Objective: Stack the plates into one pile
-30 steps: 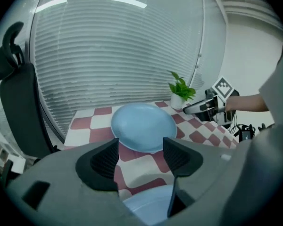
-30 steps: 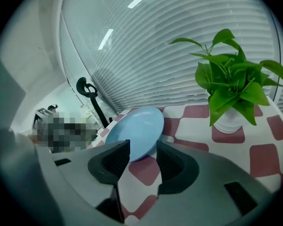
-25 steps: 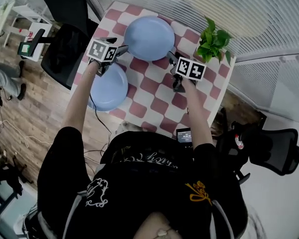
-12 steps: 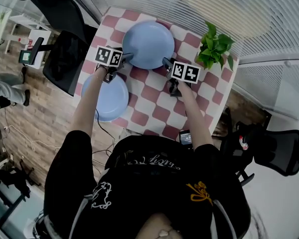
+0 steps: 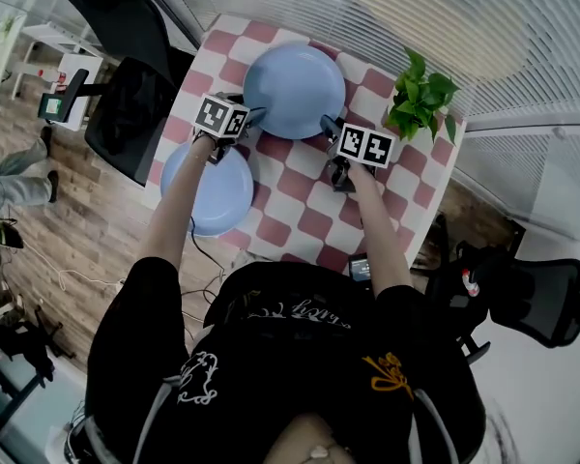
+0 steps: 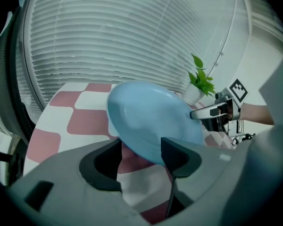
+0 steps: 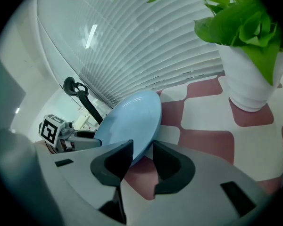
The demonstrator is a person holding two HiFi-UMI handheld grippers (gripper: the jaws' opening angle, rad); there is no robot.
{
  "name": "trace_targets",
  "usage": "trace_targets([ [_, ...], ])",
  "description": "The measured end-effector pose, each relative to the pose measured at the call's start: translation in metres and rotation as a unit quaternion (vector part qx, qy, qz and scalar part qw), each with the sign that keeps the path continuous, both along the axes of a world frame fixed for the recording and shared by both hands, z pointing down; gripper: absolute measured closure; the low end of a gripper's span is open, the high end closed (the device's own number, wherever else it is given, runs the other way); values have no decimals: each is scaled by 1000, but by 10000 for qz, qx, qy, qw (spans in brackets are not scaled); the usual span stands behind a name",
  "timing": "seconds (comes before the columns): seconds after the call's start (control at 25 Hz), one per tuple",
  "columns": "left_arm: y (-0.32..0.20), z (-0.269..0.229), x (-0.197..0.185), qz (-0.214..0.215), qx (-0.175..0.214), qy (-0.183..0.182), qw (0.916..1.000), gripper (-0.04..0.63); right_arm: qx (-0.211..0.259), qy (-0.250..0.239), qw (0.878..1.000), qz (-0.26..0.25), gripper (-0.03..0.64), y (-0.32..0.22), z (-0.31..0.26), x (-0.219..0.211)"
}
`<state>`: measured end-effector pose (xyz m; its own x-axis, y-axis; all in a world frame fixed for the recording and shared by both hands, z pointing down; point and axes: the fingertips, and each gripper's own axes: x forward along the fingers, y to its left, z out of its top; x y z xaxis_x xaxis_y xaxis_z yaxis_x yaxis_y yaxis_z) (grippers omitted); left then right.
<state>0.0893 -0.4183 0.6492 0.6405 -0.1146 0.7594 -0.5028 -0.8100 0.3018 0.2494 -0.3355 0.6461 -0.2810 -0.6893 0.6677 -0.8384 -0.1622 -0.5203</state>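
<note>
Two light blue plates lie on the red-and-white checked table (image 5: pixel 304 177). The far plate (image 5: pixel 293 90) sits between my grippers; the near plate (image 5: pixel 216 196) lies at the left front edge, under my left forearm. My left gripper (image 5: pixel 255 115) is at the far plate's left rim, and in the left gripper view that rim (image 6: pixel 146 126) reaches in between its jaws (image 6: pixel 141 150). My right gripper (image 5: pixel 327 124) is at the right rim, which (image 7: pixel 134 117) lies between its jaws (image 7: pixel 142 153). Both pairs of jaws have just been closing around the rim, and a gap still shows beside it.
A potted green plant (image 5: pixel 420 95) stands at the table's far right corner, close to my right gripper. A black office chair (image 5: pixel 126 104) is left of the table and another (image 5: pixel 532 298) at the right. Window blinds run behind the table.
Both grippers have sunk a little and settled against opposite edges of the far plate. Neither plate has moved on the table.
</note>
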Motion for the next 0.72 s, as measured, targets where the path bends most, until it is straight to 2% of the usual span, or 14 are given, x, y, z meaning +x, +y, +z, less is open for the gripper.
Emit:
trace_targets([
  [0.36,26,-57,-14,-232,242,658,9973,325,299,-148,9994,7,488,24,-47,-10],
  [0.56,66,-87,-39,-424,440,787,9950,325,439,135,9982,-388,492,48,-77,-29],
  [0.72,100,-99,-67,-740,478,872,9923,325,518,204,9963,-648,494,71,-92,-52],
])
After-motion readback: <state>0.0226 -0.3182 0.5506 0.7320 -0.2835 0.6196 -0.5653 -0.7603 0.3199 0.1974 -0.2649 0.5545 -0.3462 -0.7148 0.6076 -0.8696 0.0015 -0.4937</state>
